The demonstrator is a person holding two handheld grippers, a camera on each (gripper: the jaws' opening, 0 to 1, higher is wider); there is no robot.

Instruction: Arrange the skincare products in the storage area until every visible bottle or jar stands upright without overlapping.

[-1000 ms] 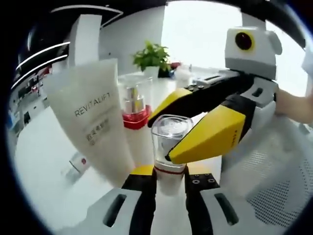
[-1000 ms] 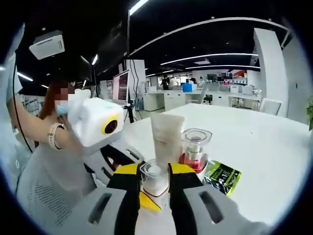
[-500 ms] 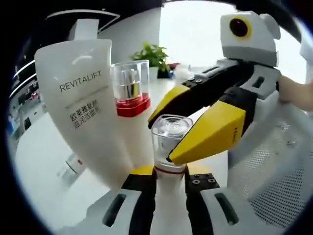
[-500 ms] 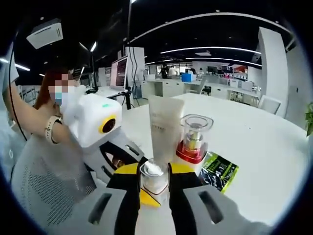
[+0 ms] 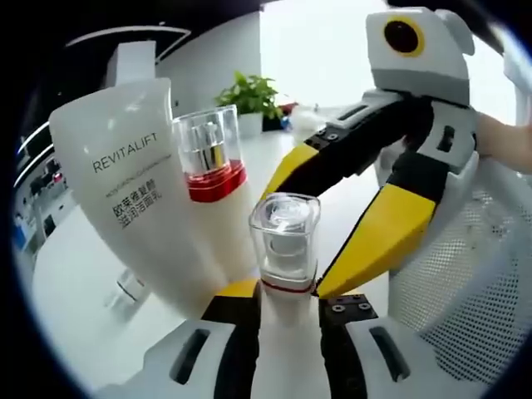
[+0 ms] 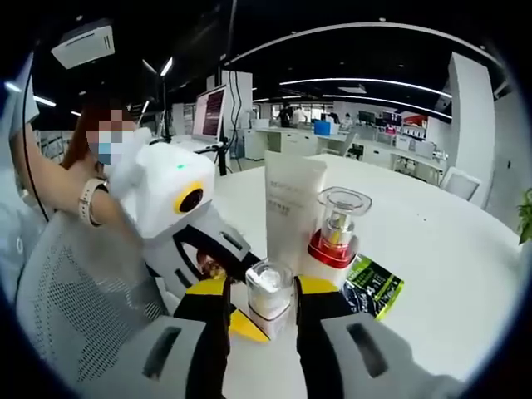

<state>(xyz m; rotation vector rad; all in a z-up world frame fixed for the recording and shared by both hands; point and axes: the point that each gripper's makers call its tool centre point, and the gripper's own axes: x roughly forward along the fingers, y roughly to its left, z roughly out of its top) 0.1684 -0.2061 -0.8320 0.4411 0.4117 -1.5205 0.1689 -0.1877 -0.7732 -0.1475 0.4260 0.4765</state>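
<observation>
Clear hard-plastic bottle [image 5: 285,249] stands upright between your left gripper [image 5: 285,303], pinching its base, and your right gripper [image 6: 263,293], spread around its slippery cap; hold low.

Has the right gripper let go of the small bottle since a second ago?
Yes. Its jaws have spread off the small bottle, which the left gripper still holds; the right gripper now stands open around it.
</observation>
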